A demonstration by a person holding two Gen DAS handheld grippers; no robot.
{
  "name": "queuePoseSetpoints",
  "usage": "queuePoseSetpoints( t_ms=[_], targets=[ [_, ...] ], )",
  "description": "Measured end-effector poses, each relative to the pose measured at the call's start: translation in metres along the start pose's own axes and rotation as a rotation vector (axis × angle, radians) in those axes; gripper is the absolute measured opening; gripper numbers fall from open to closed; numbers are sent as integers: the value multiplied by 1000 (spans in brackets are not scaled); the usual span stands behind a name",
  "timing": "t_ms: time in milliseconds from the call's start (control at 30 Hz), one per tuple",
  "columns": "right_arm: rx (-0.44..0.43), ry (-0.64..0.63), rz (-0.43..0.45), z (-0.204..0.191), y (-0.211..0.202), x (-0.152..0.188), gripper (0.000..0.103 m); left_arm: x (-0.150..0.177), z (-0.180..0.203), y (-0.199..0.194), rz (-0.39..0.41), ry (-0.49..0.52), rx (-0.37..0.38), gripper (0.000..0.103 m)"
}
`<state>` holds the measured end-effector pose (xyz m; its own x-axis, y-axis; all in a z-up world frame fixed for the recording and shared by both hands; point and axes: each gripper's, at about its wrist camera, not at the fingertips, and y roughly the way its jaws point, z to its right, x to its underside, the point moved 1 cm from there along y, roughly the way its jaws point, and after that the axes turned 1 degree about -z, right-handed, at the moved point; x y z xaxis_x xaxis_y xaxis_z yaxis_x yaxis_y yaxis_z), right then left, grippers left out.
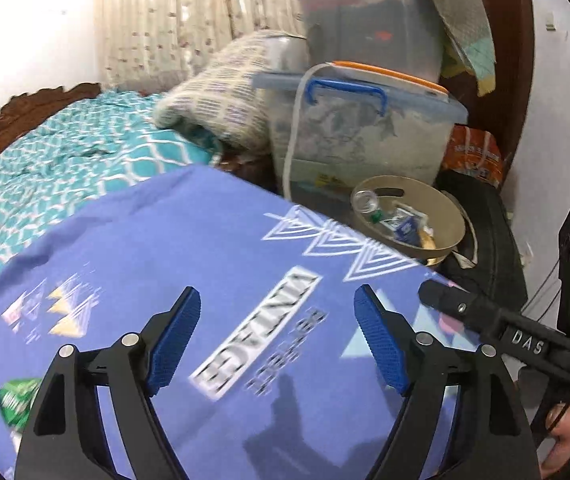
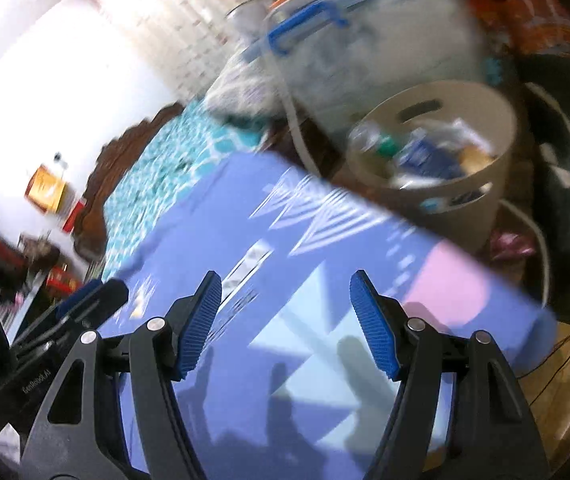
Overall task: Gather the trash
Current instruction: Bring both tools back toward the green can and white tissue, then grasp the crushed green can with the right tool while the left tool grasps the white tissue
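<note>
A beige round bin [image 1: 451, 220] stands beside the bed at the right and holds a clear bottle [image 1: 366, 201] and blue wrappers [image 1: 407, 226]; it also shows in the right wrist view [image 2: 501, 148], blurred. A green packet [image 1: 15, 398] lies on the blue bedsheet [image 1: 205, 260] at the lower left, partly hidden by my left finger. My left gripper [image 1: 275, 340] is open and empty above the sheet. My right gripper [image 2: 285, 324] is open and empty above the sheet [image 2: 285, 220]; its body shows in the left wrist view [image 1: 505, 332] at the right.
A clear storage box with a blue handle [image 1: 361, 136] stands behind the bin, with a bigger tub [image 1: 369, 20] stacked on it. A folded blanket [image 1: 221, 96] and a teal patterned cover [image 1: 65, 160] lie further up the bed. A black tyre-like object [image 1: 493, 240] stands right of the bin.
</note>
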<state>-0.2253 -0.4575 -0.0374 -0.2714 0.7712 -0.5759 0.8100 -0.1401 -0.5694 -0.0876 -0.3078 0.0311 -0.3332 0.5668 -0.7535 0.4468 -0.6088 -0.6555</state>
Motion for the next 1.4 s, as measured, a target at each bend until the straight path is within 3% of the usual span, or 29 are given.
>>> queuePoseSetpoints(
  t_ms=[433,767,1033,1200,1267,1400],
  targets=[
    [-78,-219,-166,-107,30,65,68,78,-95,-65,-10,-161,-153,76],
    [-184,-389,-310,-192,68,107,68,155,-178,-93,-85,-343,-276,76],
    [-269,-434,-371,-250,115,102,68,210,-253,-123,-135,-512,-398,76],
    [-274,-371,-443,-265,161,98,68,233,-294,-143,-124,-674,-370,75],
    [-291,-317,-499,-267,181,99,68,241,-304,-149,-107,-736,-321,75],
    [-335,-282,-564,-277,200,109,69,247,-311,-153,-92,-777,-277,75]
  ],
)
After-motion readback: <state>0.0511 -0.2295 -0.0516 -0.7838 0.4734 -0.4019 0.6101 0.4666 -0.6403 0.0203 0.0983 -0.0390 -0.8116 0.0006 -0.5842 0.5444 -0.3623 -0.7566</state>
